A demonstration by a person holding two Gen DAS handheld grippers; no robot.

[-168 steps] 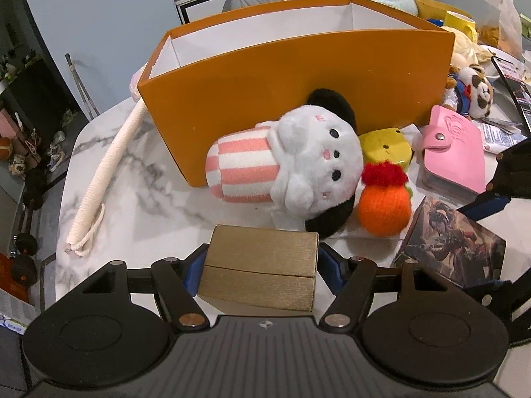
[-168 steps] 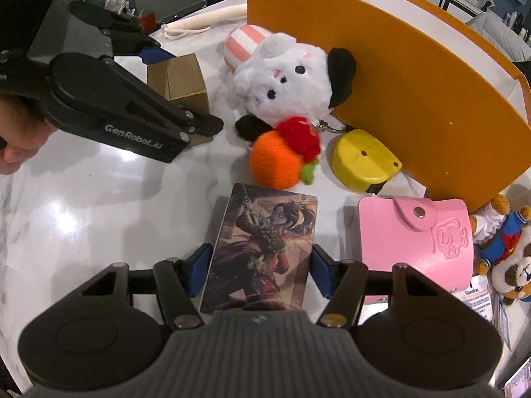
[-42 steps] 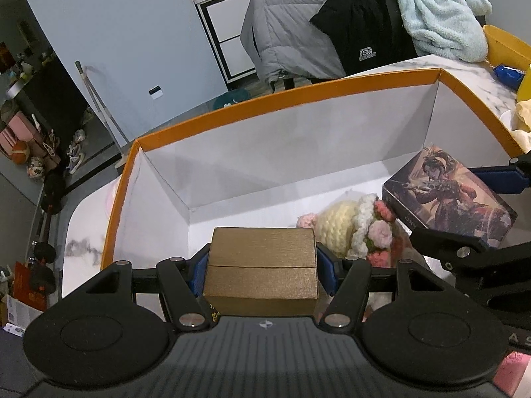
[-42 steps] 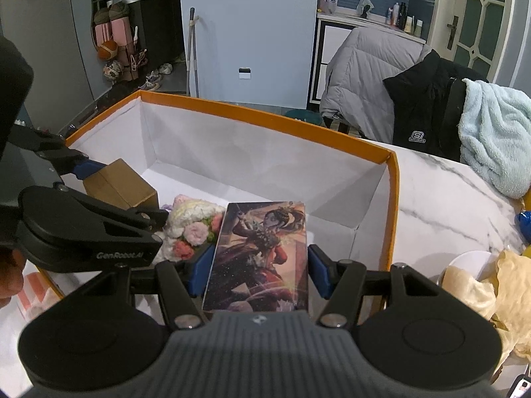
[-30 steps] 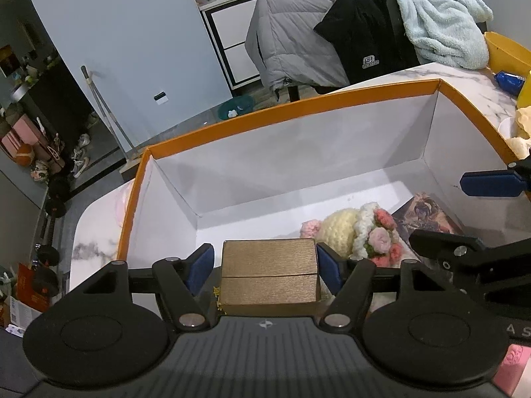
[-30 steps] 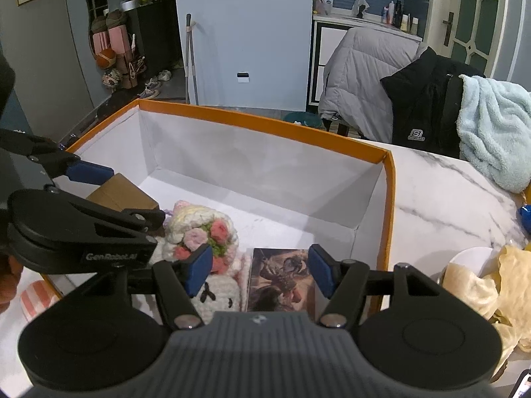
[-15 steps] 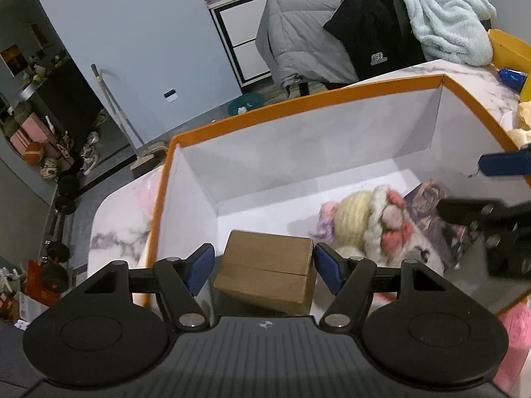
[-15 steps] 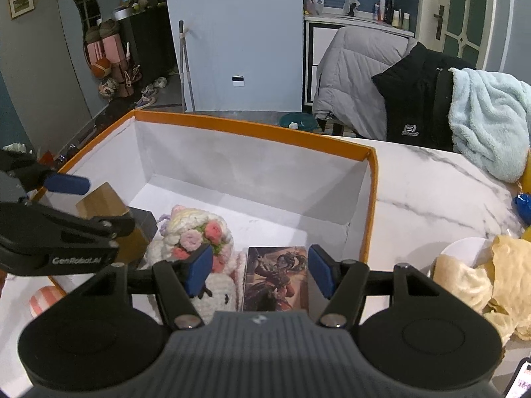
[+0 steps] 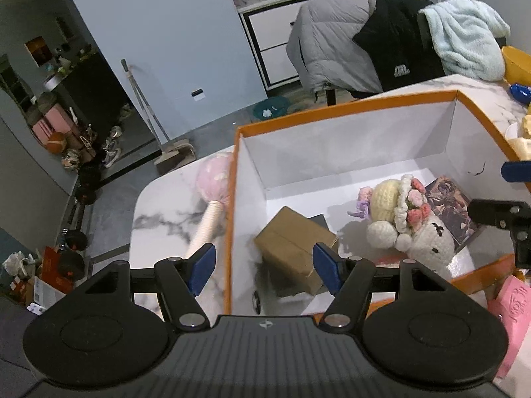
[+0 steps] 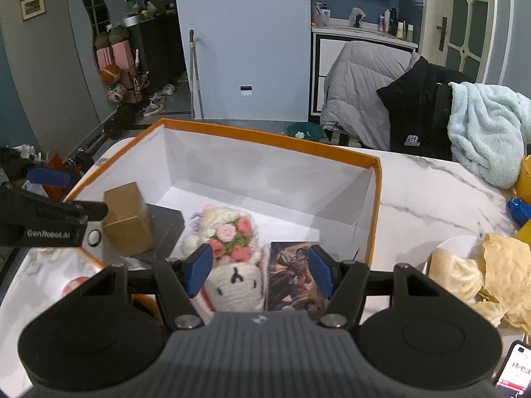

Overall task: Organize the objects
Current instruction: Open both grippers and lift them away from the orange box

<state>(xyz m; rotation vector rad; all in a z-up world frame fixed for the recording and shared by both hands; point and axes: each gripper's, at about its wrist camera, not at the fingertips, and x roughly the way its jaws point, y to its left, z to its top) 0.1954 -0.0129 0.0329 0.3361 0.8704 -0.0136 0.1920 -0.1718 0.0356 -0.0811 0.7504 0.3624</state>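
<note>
Dim indoor light (fisheye-warped edges)

Your left wrist view looks steeply down from just above the near left corner of the orange box (image 9: 348,112), facing the chairs beyond. Your right wrist view looks down over the box's (image 10: 265,139) near right side, close in. Both share the box interior, the gold carton (image 9: 295,242) (image 10: 127,219) and the crochet doll (image 9: 408,219) (image 10: 229,232).
</note>
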